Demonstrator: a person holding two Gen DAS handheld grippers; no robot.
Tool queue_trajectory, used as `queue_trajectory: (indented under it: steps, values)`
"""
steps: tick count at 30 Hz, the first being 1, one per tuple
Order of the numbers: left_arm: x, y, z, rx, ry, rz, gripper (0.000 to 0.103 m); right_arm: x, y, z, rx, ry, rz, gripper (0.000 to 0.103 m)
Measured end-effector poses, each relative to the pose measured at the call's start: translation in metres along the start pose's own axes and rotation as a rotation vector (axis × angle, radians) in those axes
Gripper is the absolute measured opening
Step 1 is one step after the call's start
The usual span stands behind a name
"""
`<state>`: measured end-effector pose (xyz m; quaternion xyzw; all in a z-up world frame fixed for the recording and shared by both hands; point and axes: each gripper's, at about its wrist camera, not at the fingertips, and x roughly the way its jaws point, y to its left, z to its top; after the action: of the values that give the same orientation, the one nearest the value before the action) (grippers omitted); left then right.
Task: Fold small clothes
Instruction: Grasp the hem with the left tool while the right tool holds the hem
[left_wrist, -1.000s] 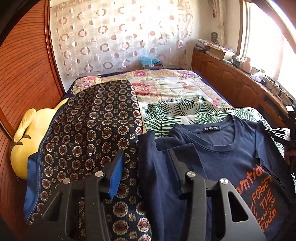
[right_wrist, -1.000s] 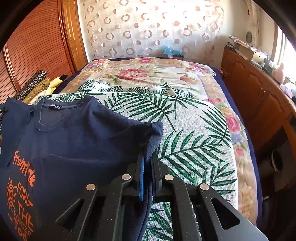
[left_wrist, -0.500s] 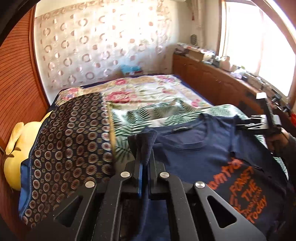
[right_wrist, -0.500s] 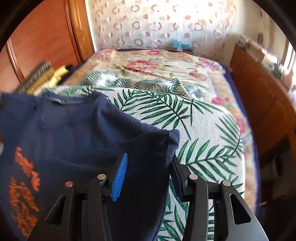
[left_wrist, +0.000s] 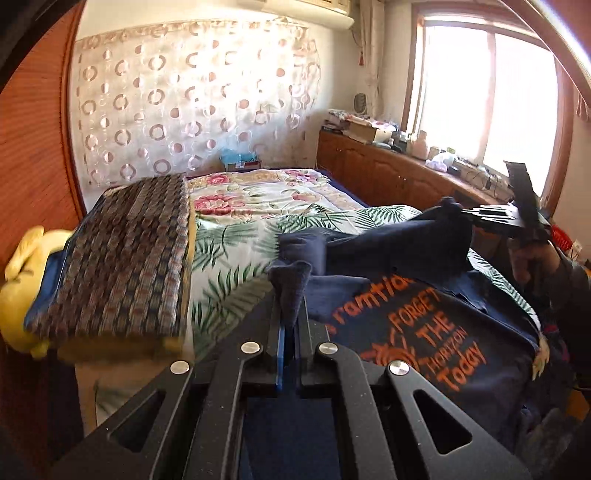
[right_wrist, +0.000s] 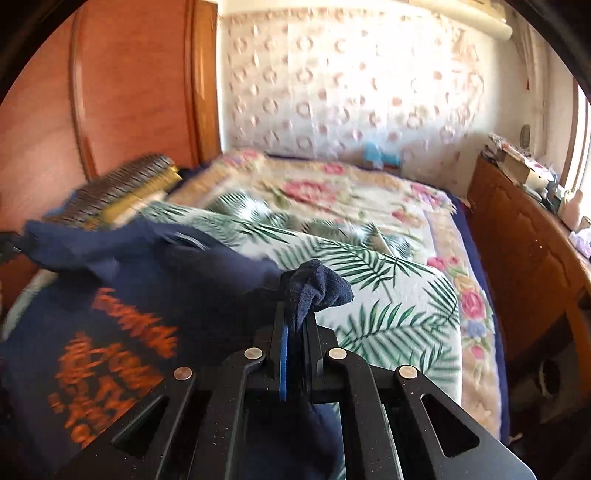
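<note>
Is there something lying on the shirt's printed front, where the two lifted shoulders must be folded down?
Nothing visible does. Both tools, left and right, are shut on bunched fabric of the navy T-shirt. Its printed front lies bare on the palm-leaf blanket. The patterned cushion sits off to the side.

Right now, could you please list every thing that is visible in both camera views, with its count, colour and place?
T-shirt: one, navy with orange print, on the bed, two bunches of it lifted.
Leaf-print blanket: one, white and green, under the T-shirt.
Floral quilt: one, cream and pink, behind the blanket.
Patterned cushion: one, dark with brown rings, left side of the bed.
Plush toy: one, yellow, beside the cushion.
Curtain: one, pale with circles, back wall.
Wooden cabinet: one, brown, under the window, cluttered top.
Left gripper: black, shut on the T-shirt.
Right gripper: black, shut on the T-shirt.
</note>
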<state>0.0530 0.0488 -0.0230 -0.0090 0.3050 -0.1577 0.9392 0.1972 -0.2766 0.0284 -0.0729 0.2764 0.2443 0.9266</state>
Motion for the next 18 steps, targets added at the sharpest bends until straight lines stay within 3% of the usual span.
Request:
queue_trajectory:
  steps: [9,18]
  values:
    - [-0.042,0.019,-0.052,-0.125,-0.035,0.035,0.004,-0.073,0.003,-0.067,0.068,-0.048,0.034,0.006]
    - [-0.076,0.021,-0.069,-0.155,-0.060,0.063,0.004,-0.125,0.008,-0.090,0.105,-0.023,0.024,0.006]
